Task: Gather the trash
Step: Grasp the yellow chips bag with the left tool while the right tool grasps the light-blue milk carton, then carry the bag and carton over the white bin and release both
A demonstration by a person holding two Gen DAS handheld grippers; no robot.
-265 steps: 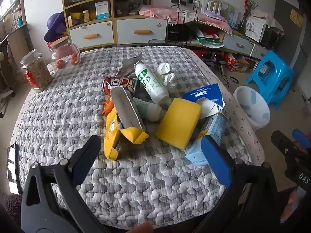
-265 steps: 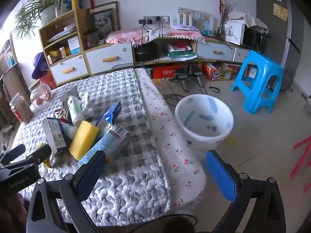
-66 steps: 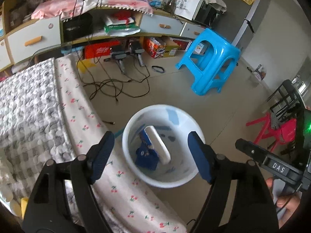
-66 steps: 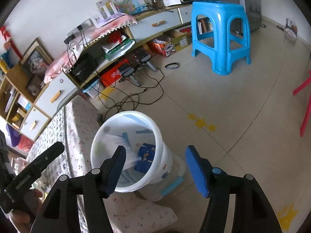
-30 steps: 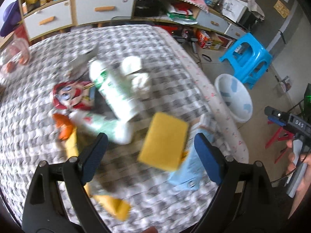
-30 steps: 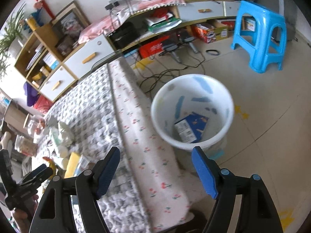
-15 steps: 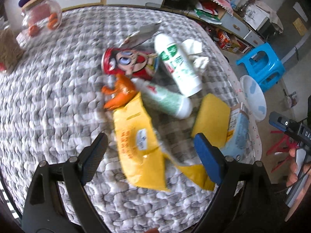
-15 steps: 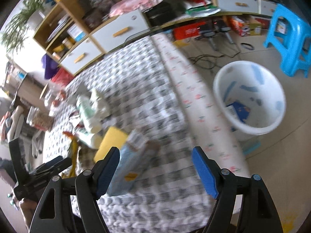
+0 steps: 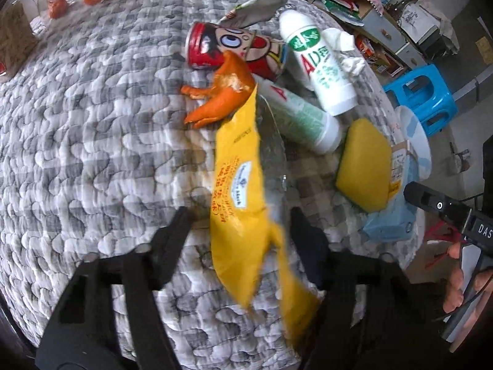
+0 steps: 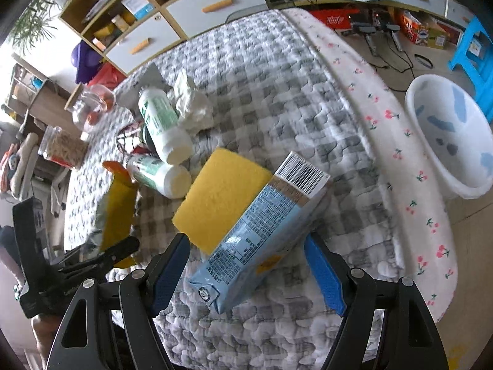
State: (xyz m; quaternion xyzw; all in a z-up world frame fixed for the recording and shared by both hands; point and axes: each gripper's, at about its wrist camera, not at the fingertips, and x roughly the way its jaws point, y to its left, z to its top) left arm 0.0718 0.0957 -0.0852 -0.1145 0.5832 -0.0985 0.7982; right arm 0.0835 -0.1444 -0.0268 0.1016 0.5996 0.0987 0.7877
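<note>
The left gripper is held with its black jaws spread wide on either side of a crinkled yellow plastic snack bag, which lies lengthwise between them on the grey-and-white checked quilted cover; whether the fingers touch the bag cannot be told. At the bag's far end, toward 12 o'clock, a piece of orange peel is seen, and just beyond it a red cartoon-printed can lies on its side. At about 1 o'clock two white plastic bottles with green labels are set side by side, with a crumpled white tissue next to the farther one. The right gripper is likewise held wide, its blue-padded jaws flanking the near end of a light blue printed carton, with gaps on both sides. A yellow rectangular sponge is tucked against the carton at about 11 o'clock. Farther out at 10 o'clock the bottles and tissue are visible again. At 2 o'clock, off the edge of the cover's cherry-printed border, a white plastic waste bin with blue patches is seen on the floor, well apart from the carton. A blue plastic stool stands beyond it.
</note>
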